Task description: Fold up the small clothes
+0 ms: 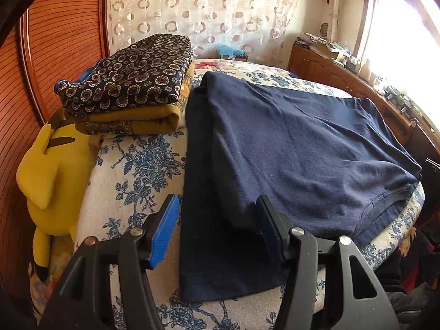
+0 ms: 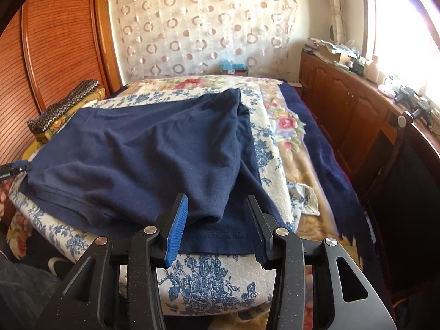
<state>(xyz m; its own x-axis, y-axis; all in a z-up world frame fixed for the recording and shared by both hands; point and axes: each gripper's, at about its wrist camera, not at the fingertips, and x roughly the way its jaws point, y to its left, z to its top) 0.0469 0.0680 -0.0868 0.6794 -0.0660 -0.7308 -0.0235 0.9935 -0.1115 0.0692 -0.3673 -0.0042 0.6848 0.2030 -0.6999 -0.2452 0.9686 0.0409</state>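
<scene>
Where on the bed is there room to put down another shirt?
Bare flowered cover shows between the yellow plush toy and the blue shirt's left edge, in front of the folded pile. In the right view, bare blanket lies between the shirt and the wooden cabinets. The middle is taken by the shirt.

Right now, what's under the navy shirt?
The navy shirt lies folded over on the white cloth with blue flowers, which shows along its left and near edges. Below that, the right wrist view shows a floral blanket. Anything beneath the shirt's middle is covered.
</scene>
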